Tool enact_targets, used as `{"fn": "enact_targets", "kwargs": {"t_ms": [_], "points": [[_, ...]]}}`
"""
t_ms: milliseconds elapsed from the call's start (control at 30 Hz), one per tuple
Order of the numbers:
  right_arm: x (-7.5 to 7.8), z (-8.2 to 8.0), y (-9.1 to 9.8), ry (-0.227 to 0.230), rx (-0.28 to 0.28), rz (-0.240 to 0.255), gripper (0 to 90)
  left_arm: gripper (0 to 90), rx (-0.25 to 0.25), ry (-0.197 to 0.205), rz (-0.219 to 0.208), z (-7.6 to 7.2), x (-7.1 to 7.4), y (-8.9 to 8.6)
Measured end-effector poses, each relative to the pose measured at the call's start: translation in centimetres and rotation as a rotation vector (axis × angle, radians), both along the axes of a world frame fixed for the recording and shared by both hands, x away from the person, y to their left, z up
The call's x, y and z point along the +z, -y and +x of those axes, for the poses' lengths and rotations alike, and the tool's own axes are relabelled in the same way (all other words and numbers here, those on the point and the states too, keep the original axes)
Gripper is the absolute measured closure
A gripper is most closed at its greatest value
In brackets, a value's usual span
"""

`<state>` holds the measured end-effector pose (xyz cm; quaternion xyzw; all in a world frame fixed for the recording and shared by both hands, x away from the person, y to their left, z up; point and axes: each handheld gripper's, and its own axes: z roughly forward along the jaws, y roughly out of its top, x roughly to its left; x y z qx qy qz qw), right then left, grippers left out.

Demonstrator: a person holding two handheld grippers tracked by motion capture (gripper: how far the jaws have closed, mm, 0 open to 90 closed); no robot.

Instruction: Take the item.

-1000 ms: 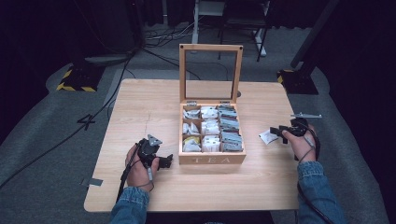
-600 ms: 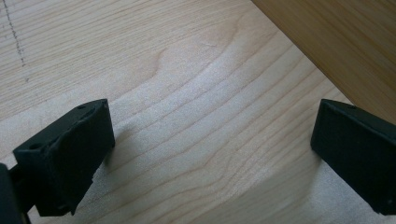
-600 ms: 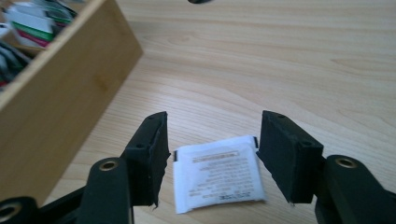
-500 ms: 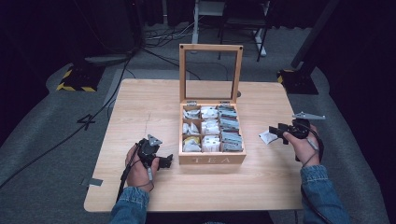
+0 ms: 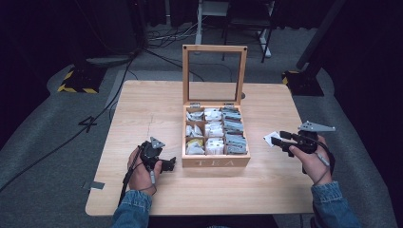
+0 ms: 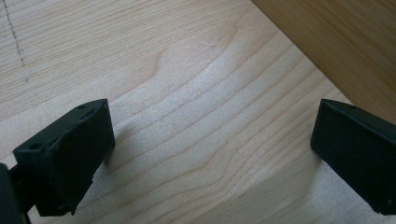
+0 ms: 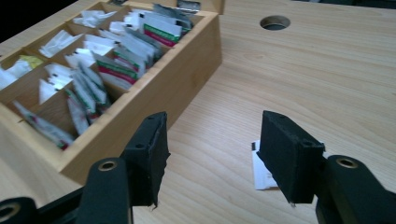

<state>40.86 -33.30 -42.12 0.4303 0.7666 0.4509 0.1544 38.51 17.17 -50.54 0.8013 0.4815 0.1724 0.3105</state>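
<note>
A wooden tea box [image 5: 216, 161] stands mid-table with its glass lid [image 5: 215, 50] upright; its compartments hold several paper tea bags [image 5: 214, 129]. A white tea packet [image 5: 272, 138] lies flat on the table right of the box. My right gripper [image 5: 281, 139] hovers by that packet, pointing left, jaws open with nothing between them. In the right gripper view the right gripper [image 7: 215, 130] frames bare table, and the packet [image 7: 261, 173] peeks out behind the right-hand jaw. My left gripper [image 5: 169, 165] rests open by the box's front left corner; in the left gripper view the left gripper [image 6: 212, 121] holds nothing.
The box wall [image 6: 345, 42] runs close along the left gripper's right-hand jaw. A round cable hole [image 7: 274, 22] is cut in the table [image 5: 142, 109] behind the box. Dark floor, cables and stands surround the table.
The right hand has lifted and drawn slightly back to the right, away from the packet, which stays flat on the table. The left hand has kept still.
</note>
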Motion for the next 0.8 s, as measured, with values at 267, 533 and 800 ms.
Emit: {"fn": "enact_targets", "kwargs": {"t_ms": [267, 533, 800], "points": [[0.9, -1.9, -0.5, 0.013, 0.055, 0.018, 43.3, 0.0, 0.000, 0.000, 0.000, 0.0, 0.0, 0.0], [0.8, -3.8, -1.5, 0.005, 0.125, 0.000, 43.0, 0.0, 0.004, 0.000, 0.001, 0.0, 0.0, 0.0], [-0.4, -4.5, -2.6, -0.018, 0.180, -0.028, 42.5, 0.1, -0.015, -0.002, 0.001, -0.1, 0.0, -0.2]]}}
